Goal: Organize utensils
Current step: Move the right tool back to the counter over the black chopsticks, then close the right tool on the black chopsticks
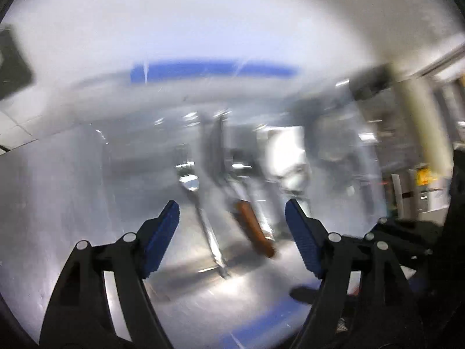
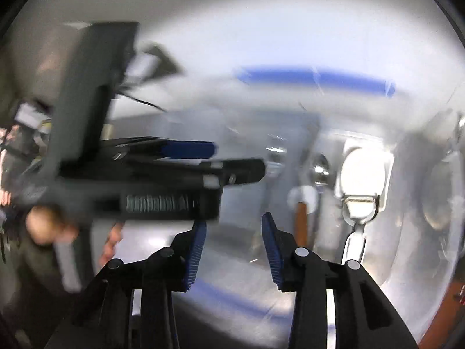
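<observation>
Hovering over the shiny table [image 1: 72,192]: left tongs [image 1: 232,212] wide and empty, right tongs [image 2: 234,226] half-spread, empty too. Fork [image 1: 203,218] and brown-handled utensil [image 1: 255,232] lying mid-table, below the left tongs. Best centred on one handle before closing.

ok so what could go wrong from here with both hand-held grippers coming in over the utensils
1. The fork and the brown-handled utensil lie close together between the open pads of the left hand-held gripper; closing now might catch both or knock one aside.
2. In the right wrist view the left hand-held gripper sits just left of the right hand-held gripper, so the two could collide.
3. Both views are blurred, so aim is likely poor on the shiny metal surface.
</observation>
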Action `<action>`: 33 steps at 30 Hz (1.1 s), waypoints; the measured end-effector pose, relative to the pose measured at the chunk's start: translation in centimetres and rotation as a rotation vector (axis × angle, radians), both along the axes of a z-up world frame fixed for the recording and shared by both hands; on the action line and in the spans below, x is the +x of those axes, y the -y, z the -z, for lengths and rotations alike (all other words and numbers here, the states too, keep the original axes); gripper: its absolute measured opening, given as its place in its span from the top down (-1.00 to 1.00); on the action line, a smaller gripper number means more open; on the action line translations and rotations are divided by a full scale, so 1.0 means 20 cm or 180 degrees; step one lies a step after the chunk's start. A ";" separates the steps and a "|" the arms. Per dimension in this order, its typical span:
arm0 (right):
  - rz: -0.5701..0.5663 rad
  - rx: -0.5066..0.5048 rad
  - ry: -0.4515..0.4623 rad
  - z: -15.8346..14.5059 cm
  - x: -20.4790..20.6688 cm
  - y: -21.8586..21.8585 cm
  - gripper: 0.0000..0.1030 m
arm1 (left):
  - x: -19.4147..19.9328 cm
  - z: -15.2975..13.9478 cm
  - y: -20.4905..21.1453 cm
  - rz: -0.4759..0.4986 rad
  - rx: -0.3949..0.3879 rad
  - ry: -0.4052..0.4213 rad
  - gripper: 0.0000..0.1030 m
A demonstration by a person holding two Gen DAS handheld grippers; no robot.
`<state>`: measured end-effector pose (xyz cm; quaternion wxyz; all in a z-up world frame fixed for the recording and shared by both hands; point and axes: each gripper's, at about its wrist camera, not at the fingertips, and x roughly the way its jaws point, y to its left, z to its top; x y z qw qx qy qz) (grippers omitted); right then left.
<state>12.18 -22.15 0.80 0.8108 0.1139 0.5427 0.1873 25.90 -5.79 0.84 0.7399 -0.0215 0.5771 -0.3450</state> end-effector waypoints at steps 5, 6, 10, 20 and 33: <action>-0.0503 0.0162 0.0155 0.02 -0.51 -0.38 -0.09 | -0.36 -0.29 -0.53 -0.0092 -0.0860 0.0313 -0.54; -0.0601 0.0170 -0.0031 0.15 -0.58 -0.51 -0.09 | -0.42 -0.29 -0.61 -0.0209 -0.0886 0.0394 -0.59; -0.0696 -0.0389 -0.0684 0.64 -0.67 -0.87 -0.06 | -0.53 -0.08 -1.06 -0.0868 -0.0643 0.0289 -0.59; -0.0509 -0.1020 -0.0777 0.80 -0.78 -1.14 -0.06 | -0.68 0.49 -1.55 -0.1362 -0.0504 -0.0670 -0.59; -0.0317 -0.1108 -0.0870 0.91 -0.73 -1.19 -0.06 | -0.75 0.56 -1.38 -0.1004 -0.0660 -0.0742 -0.59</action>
